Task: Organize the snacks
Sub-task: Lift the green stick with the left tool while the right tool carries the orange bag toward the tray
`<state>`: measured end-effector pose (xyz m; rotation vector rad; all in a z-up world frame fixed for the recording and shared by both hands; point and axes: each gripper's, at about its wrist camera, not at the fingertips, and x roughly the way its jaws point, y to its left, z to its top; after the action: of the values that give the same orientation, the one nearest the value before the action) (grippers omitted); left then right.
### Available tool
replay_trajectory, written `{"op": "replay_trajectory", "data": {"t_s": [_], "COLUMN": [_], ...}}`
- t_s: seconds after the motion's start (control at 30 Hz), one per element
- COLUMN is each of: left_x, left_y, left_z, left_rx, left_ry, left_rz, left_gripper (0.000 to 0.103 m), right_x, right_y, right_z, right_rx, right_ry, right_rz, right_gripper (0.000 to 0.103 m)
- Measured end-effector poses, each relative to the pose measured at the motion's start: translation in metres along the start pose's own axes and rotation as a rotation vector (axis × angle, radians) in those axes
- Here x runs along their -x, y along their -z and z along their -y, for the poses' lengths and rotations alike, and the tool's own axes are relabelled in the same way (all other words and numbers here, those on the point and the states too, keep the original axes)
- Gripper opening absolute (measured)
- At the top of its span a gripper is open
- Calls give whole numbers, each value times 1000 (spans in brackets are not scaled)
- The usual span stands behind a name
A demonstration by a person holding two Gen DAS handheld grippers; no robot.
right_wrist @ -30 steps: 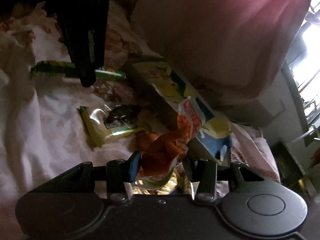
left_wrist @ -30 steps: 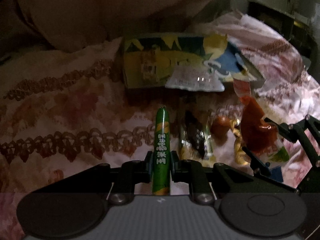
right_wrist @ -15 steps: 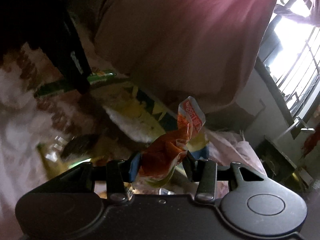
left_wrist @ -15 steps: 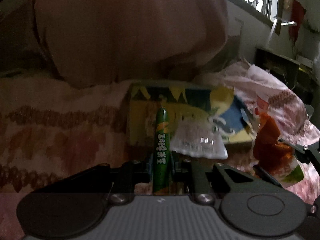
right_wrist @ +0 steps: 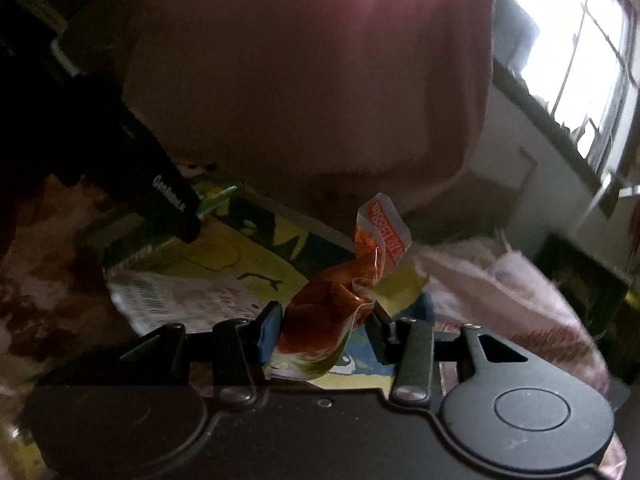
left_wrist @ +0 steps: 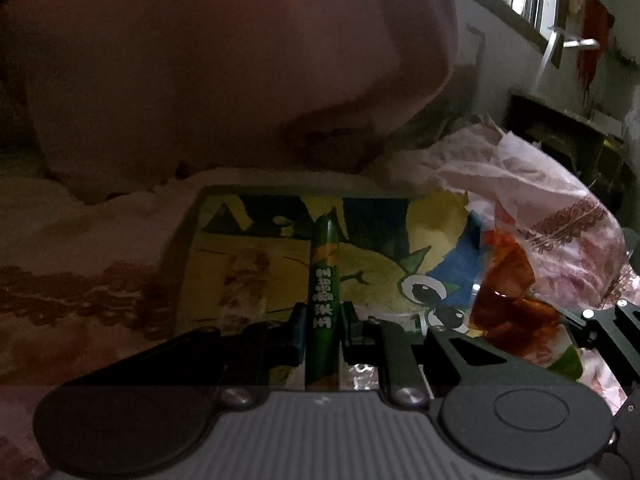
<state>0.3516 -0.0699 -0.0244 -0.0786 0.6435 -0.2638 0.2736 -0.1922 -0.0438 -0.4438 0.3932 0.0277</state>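
Left gripper (left_wrist: 323,330): we are clamping a slim green snack stick (left_wrist: 325,296) between nearly closed jaws, its tip pointing away over a yellow cartoon-printed box (left_wrist: 256,256). Right gripper (right_wrist: 326,330): we are pinching a crumpled orange-red snack packet (right_wrist: 340,300) at a middling width, its printed flap standing up. Both are hovering over the box, which is lying on a floral bedcover (left_wrist: 80,292). Beyond it, a large pink pillow (left_wrist: 224,72) is looming, then a bright window (right_wrist: 572,40).
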Motion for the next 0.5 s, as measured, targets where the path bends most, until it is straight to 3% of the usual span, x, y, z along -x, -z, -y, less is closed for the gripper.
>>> {"op": "replay_trajectory", "data": {"t_s": [0.5], "left_x": [-52], "left_y": [3], "left_z": [19], "left_rx": [-47], "left_ry": [-28], "left_rz": [-143], "left_gripper": [18], "right_x": [-42], "right_y": [11], "right_z": [39], "right_rx": [-230], "right_ry": [-85], "right_rz": [-106], "right_gripper": [48]}}
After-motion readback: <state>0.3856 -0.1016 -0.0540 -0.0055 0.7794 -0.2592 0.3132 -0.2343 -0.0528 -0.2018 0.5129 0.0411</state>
